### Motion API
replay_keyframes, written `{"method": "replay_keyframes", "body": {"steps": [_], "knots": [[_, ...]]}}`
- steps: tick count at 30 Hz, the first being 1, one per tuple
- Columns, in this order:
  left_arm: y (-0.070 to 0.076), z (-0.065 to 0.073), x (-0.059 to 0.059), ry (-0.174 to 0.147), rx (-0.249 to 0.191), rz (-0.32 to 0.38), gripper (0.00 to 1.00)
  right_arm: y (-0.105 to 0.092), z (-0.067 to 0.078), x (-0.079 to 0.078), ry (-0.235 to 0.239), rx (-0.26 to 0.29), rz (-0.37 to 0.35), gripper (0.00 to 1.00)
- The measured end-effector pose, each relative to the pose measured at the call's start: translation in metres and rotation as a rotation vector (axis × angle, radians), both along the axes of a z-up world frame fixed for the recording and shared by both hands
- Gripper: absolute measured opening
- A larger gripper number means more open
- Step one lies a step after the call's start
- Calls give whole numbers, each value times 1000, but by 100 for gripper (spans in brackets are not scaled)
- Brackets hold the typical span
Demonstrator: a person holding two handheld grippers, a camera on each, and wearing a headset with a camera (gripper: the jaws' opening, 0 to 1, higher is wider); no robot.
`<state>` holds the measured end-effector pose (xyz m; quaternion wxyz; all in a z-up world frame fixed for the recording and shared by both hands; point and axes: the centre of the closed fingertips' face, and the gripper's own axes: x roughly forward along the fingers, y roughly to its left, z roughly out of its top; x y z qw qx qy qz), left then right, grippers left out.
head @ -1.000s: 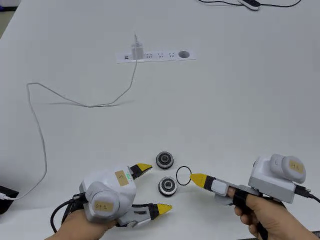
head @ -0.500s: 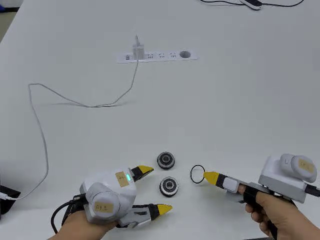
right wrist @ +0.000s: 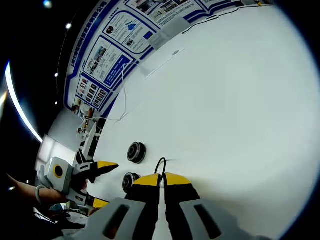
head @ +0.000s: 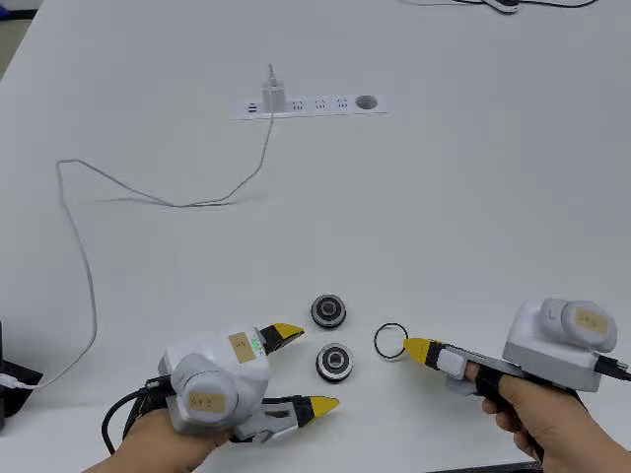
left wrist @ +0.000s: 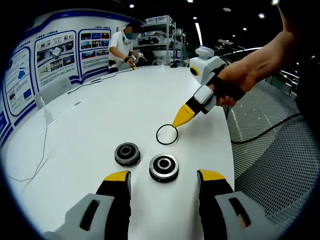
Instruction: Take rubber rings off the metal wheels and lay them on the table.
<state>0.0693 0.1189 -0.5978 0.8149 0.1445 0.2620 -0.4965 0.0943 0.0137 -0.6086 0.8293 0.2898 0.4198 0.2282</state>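
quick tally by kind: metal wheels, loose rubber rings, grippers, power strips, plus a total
metal wheels: 2
loose rubber ring: 1, pinched by the right gripper
grippers: 2, left gripper and right gripper
power strip: 1
total: 6

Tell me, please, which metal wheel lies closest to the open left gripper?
The near wheel, just ahead of the left gripper; the other wheel sits farther away.
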Motion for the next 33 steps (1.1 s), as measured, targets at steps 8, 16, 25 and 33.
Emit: {"method": "replay_keyframes", "body": {"steps": [8, 16, 25, 33], "knots": [[0, 0, 0, 2, -1, -2, 54, -1, -1, 1, -25, -50, 32, 10], [0, -1, -1, 4, 0, -5, 53, -1, -2, -1, -49, -103, 71, 16], [-1, 0, 0, 4, -3, -2, 52, 5, 2, -4, -175, -295, 249, 20], [-1, 0, 0, 3, 0, -3, 51, 8, -1, -3, -230, -414, 344, 25]]}}
